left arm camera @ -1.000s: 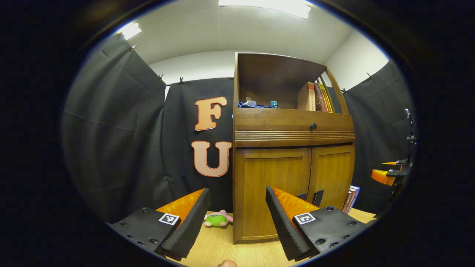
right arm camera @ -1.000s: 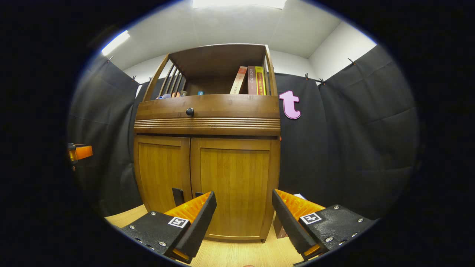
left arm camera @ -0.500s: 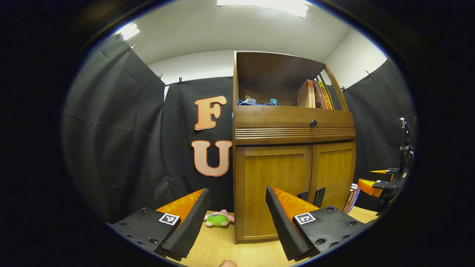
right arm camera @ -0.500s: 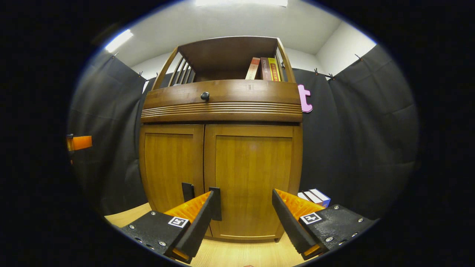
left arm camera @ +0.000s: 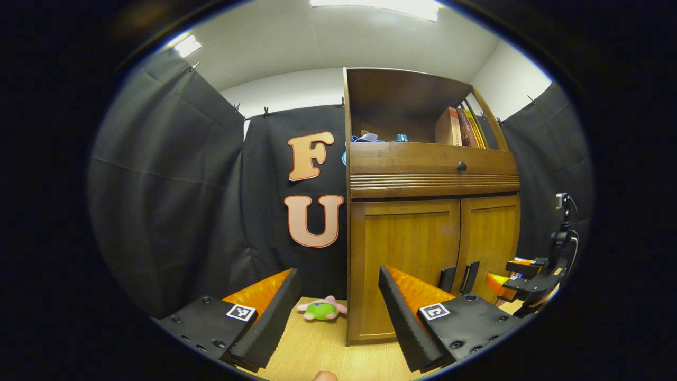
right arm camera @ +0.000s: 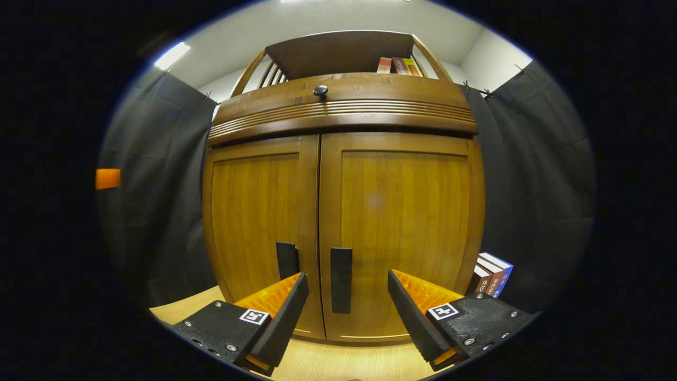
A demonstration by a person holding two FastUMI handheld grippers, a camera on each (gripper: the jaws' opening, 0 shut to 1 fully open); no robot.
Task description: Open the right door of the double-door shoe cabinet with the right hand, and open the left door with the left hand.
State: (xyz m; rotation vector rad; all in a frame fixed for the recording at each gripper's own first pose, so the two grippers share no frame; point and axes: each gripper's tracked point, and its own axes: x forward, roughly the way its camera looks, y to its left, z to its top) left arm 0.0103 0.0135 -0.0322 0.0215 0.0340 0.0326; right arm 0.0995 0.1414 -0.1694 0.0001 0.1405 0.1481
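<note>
The wooden shoe cabinet fills the right gripper view with both doors shut. Its right door has a dark vertical handle, which sits straight ahead between the fingers of my right gripper, open and close to it. The left door has its own handle just above the left finger. In the left gripper view the cabinet stands to the right, farther off, with the left door and both handles visible. My left gripper is open and holds nothing. The right gripper appears near the cabinet's right side.
A green and pink plush toy lies on the wooden floor left of the cabinet. Books stand on the floor by its right side. The upper shelf holds books and small items. A drawer knob sits above the doors.
My right gripper has moved much closer to the cabinet doors, bringing the right door's handle between its fingers' line. The left gripper shifted slightly, so the cabinet sits farther right in its view.
</note>
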